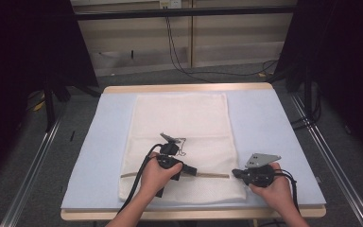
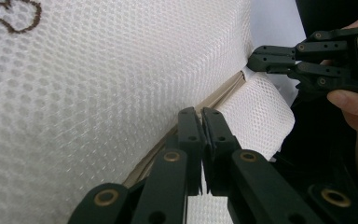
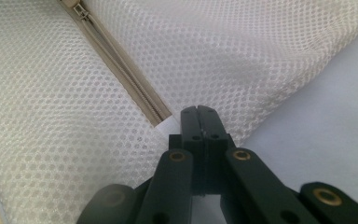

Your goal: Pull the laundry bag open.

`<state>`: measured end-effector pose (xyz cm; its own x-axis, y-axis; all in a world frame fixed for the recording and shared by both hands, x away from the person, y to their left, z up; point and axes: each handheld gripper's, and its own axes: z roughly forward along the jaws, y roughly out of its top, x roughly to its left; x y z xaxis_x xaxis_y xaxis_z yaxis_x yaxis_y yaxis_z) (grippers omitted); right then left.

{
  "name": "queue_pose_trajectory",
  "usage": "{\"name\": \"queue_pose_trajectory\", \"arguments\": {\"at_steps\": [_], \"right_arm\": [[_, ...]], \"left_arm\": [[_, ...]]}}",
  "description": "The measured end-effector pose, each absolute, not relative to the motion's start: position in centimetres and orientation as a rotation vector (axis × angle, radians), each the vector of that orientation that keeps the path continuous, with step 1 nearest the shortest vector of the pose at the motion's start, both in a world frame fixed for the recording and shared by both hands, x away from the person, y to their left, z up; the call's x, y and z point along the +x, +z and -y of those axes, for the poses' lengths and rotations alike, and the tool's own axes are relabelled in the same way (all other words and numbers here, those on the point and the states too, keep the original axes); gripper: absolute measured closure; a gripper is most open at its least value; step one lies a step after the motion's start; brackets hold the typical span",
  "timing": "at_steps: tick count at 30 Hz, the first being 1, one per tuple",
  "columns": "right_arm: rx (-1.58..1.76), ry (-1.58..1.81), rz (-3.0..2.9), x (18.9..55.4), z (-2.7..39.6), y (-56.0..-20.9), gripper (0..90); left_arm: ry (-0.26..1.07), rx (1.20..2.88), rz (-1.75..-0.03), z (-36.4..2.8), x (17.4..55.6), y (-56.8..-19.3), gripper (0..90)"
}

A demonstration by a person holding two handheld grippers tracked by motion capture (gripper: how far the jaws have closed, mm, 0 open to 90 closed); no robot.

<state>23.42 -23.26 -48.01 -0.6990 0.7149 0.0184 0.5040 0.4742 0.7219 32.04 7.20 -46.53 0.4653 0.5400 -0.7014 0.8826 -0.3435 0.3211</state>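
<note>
Mesh laundry bag, white and flat, lies lengthwise down the middle of a pale blue mat on the wooden table; what is inside it cannot be told. A beige zipper runs across the bag near the person's edge. The left gripper has its jaws pressed together right at the zipper line, midway along it; whether they pinch the slider cannot be told. The right gripper has its jaws together at the zipper's end on the bag's right edge, pinching a white tab of fabric there. In the left gripper view the right gripper sits just beyond a raised fold of mesh. A dark brown embroidered squiggle marks the bag, unreadable. Black cables trail over the grey floor behind the table.
</note>
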Motion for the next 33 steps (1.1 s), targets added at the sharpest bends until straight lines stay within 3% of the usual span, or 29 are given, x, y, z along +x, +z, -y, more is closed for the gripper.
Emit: {"name": "queue_pose_trajectory", "arguments": {"at_steps": [33], "right_arm": [[1.042, 1.062, -2.432, 23.5, 23.3, -48.1, 90.0]], "left_arm": [[-0.647, 2.022, -1.194, -9.7, 32.2, -45.9, 87.5]]}}
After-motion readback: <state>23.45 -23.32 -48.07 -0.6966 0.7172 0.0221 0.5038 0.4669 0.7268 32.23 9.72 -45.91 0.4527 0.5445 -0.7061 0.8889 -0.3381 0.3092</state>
